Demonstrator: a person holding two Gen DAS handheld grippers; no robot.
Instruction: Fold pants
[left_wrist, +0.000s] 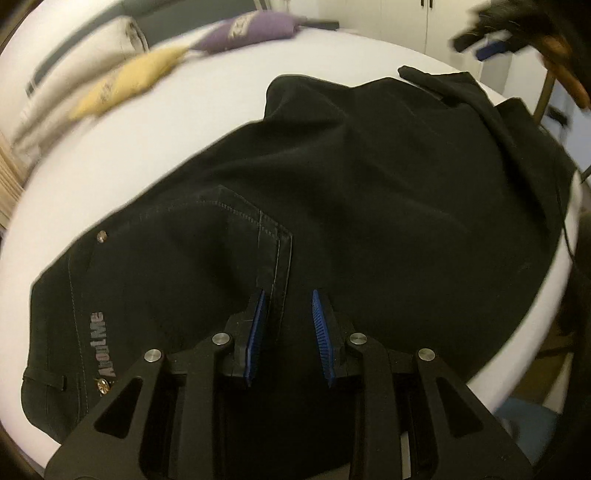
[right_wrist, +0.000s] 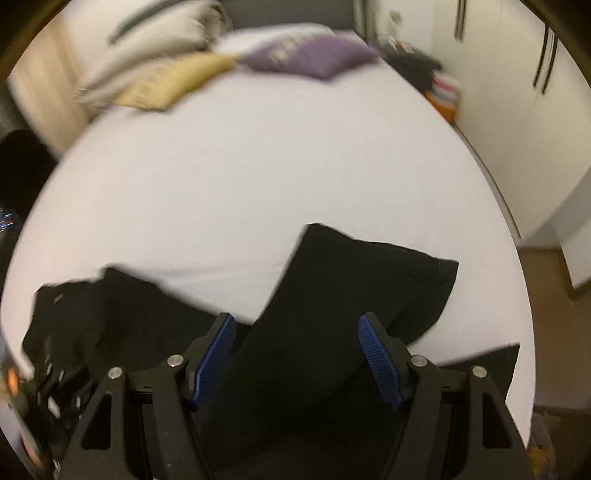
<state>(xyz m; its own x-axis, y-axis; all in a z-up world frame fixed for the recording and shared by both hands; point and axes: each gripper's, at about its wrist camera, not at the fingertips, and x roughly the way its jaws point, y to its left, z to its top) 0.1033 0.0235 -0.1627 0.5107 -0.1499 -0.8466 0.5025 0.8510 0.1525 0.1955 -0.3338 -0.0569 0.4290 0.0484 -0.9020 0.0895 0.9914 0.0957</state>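
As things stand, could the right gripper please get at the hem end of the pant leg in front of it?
Probably yes: the right gripper is open above the black pant leg, and nothing lies over its hem.

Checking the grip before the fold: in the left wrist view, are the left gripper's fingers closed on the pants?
No: the left gripper is open, its blue fingers apart above the black pants.

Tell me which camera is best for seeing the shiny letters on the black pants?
The left wrist view is best. There the silver lettering sits on the black pants near the waist, close enough to make out. The right wrist view shows only plain black legs and a blurry bunch of cloth, with no letters visible.
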